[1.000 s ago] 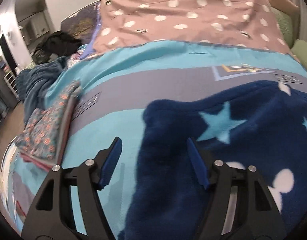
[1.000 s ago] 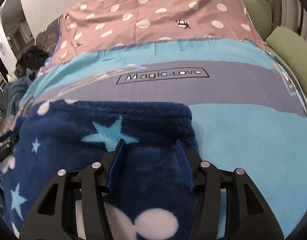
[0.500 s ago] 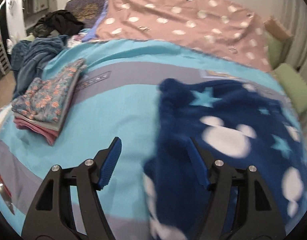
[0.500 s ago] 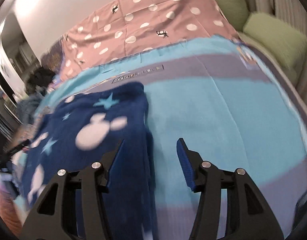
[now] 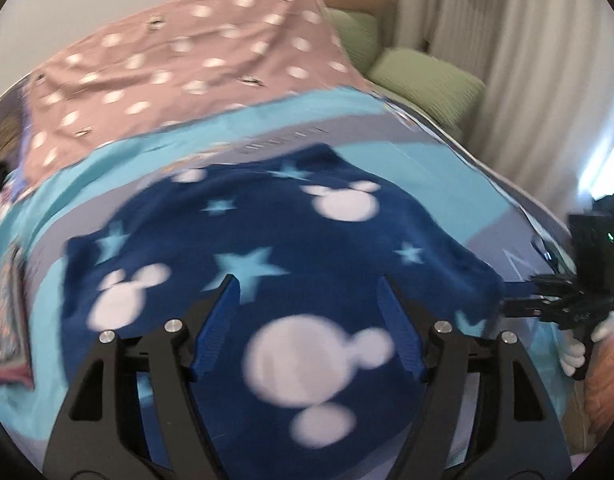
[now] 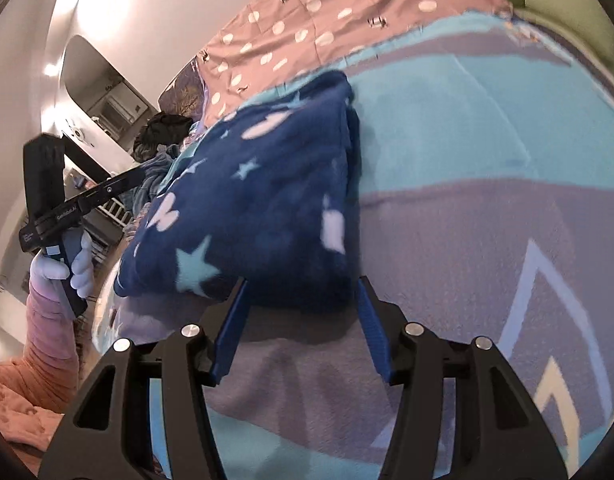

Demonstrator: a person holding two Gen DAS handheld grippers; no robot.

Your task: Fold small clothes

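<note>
A navy fleece garment [image 5: 291, 240] with white mouse-head shapes and light-blue stars lies spread on the blue and grey blanket [image 5: 447, 168]. My left gripper [image 5: 307, 292] hovers over its middle, jaws opening, nothing pinched between the pads. The right gripper [image 5: 547, 304] shows at the garment's right edge, held by a white-gloved hand [image 5: 575, 348]. In the right wrist view the garment [image 6: 267, 200] runs away from me, and my right gripper [image 6: 303, 292] stands open with the near corner lying between its fingertips, not pressed. The left gripper [image 6: 87, 196] hangs at the far left.
A folded stack of floral clothes [image 5: 7, 320] sits at the blanket's left edge. A pink dotted sheet [image 5: 187, 68] covers the far half of the bed. Green pillows [image 5: 423, 76] and a curtain [image 5: 527, 60] stand at the right. Dark clothes [image 6: 163, 128] are piled far left.
My left gripper swung right, from the garment's left edge to over its middle. The right gripper drew back from the garment's far edge to its near right corner. Both stayed open.
</note>
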